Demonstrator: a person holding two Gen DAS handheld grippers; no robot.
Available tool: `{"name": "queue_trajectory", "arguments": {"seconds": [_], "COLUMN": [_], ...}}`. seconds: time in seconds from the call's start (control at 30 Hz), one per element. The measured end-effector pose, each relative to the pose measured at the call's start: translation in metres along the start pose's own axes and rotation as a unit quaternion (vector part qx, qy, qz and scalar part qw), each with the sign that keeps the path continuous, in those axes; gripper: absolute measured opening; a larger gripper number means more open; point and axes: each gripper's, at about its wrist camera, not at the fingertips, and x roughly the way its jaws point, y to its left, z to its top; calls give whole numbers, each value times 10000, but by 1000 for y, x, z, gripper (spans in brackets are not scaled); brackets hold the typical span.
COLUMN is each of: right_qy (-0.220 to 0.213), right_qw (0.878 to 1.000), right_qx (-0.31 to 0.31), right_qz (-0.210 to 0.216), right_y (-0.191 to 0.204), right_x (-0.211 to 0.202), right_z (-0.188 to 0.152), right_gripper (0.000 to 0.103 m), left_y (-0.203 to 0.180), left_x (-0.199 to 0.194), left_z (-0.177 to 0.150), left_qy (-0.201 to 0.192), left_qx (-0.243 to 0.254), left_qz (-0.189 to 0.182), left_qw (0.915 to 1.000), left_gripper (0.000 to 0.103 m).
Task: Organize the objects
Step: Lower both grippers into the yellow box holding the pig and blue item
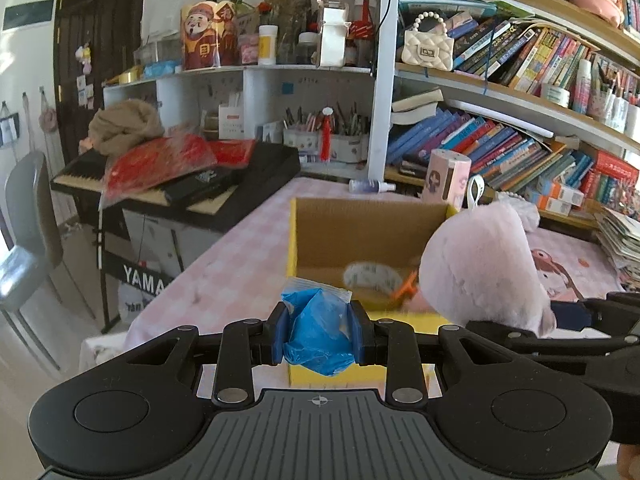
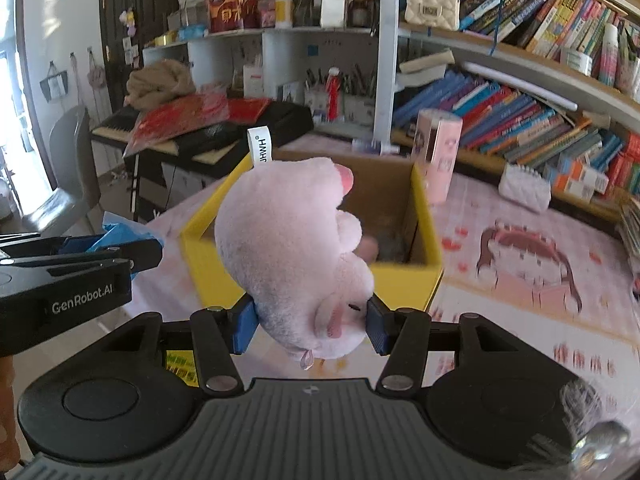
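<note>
My left gripper (image 1: 319, 330) is shut on a crumpled blue plastic bag (image 1: 318, 330), held just before the near wall of a yellow cardboard box (image 1: 292, 236). Inside the box lie a white roll (image 1: 372, 274) and an orange piece (image 1: 406, 290). My right gripper (image 2: 312, 320) is shut on a pink plush pig (image 2: 292, 244), held above the near rim of the same yellow box (image 2: 430, 236). In the left wrist view the pig (image 1: 480, 264) hangs at the box's right side, with the right gripper (image 1: 560, 314) behind it. The left gripper (image 2: 104, 252) with its blue bag (image 2: 120, 232) shows at the left of the right wrist view.
The box stands on a pink checked tablecloth (image 1: 240, 256). A pink cylinder box (image 2: 438, 156) and a white quilted pouch (image 2: 524, 188) stand behind it. Bookshelves (image 1: 520, 136) fill the right. A keyboard (image 1: 224, 184) with red packets and a grey chair (image 1: 28, 216) are at the left.
</note>
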Motion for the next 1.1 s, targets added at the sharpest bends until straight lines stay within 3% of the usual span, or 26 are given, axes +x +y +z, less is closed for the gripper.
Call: {"name": "queue_trajectory", "arguments": {"seconds": [0.43,0.73,1.1], "right_qy": [196,748,882], "right_qw": [9971,9898,9809], "right_qx": [-702,-1154,-1679], "right_qz": [225,361,433], "right_y": [-42,-53,-54], "right_x": [91,145,168], "right_z": [48,50,47], "right_gripper": [52,53,57], "left_y": [-30,-43,-46], "left_x": [79,121,149], "left_z": [26,26,16], "left_qy": [250,691,1063], "left_qx": [-162,-38,-178], "left_qz": [471,637,780], "left_qw": [9984,9956,9911], "left_gripper": [29,29,30]}}
